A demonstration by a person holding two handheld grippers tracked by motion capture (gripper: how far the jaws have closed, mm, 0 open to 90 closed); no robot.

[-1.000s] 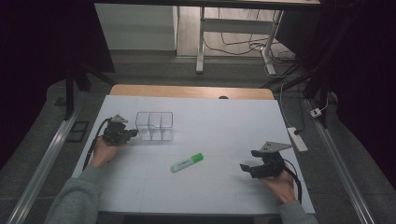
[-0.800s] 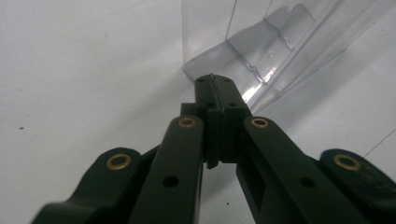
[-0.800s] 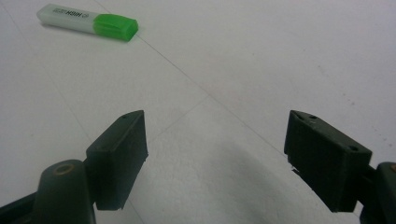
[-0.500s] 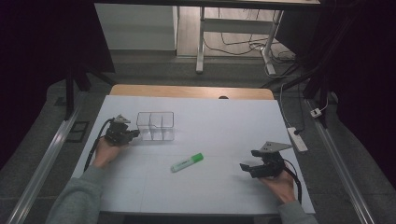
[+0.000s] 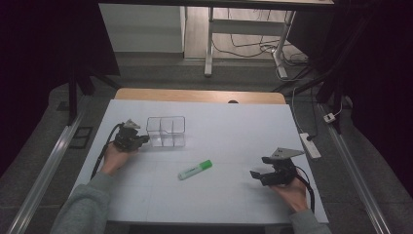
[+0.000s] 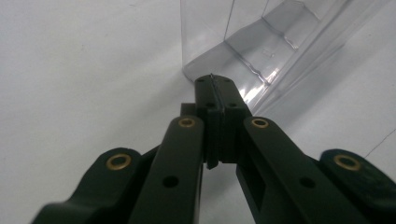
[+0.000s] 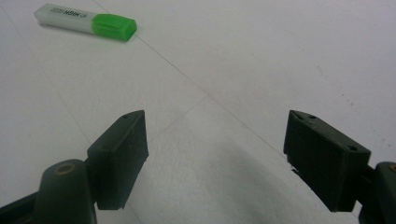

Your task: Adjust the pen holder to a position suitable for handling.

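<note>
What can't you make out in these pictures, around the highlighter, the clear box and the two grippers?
- Clear organizer: left gripper view cuts off its top and far side at the frame edge.
- Green highlighter: in the right gripper view the small print beyond "HIGH" is too small to read.
- Left gripper: in the high view, too small to tell if its tips touch the organizer.
- Right gripper: body cut off by the bottom edge.

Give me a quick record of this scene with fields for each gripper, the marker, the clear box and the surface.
left gripper: shut, tips at the clear organizer's near wall
right gripper: open, empty, over the table, facing the highlighter
highlighter: green cap, lying flat mid-table, untouched
clear organizer: upright, compartments look empty
table: white top
</note>
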